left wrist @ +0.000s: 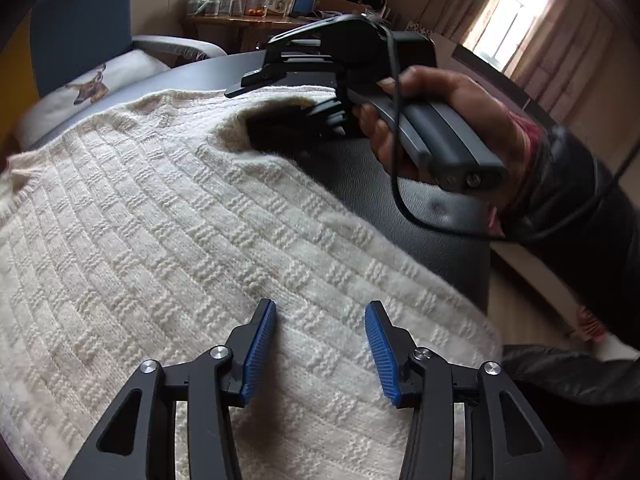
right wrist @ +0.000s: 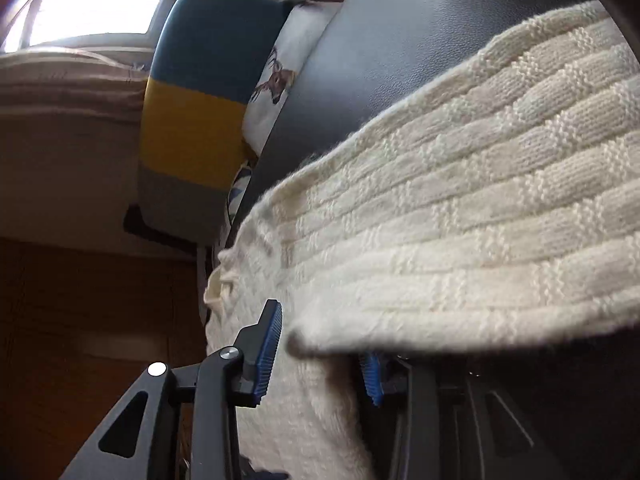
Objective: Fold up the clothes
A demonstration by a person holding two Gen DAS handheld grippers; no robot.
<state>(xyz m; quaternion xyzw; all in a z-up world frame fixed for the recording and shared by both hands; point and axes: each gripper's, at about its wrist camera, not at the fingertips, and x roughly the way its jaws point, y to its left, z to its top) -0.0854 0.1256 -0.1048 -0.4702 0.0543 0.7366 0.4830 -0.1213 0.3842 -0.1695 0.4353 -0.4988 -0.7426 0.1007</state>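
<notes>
A cream knitted sweater (left wrist: 168, 224) lies spread over a dark table (left wrist: 400, 184). My left gripper (left wrist: 320, 316) is open just above the sweater's near right part, its blue pads apart with knit between them. In the left wrist view my right gripper (left wrist: 296, 120), held by a hand, reaches under a raised fold at the sweater's far edge. In the right wrist view my right gripper (right wrist: 320, 344) stands open, with a fold of the sweater (right wrist: 460, 216) lying between and over its fingers; the right pad (right wrist: 372, 376) is partly hidden.
A blue, yellow and grey chair (right wrist: 200, 92) with a deer-print cushion (left wrist: 88, 88) stands beyond the table's far edge. A wooden side table with jars (left wrist: 248, 4) is at the back. A window (left wrist: 508, 20) is at the far right. A cable (left wrist: 400, 184) hangs from the right gripper.
</notes>
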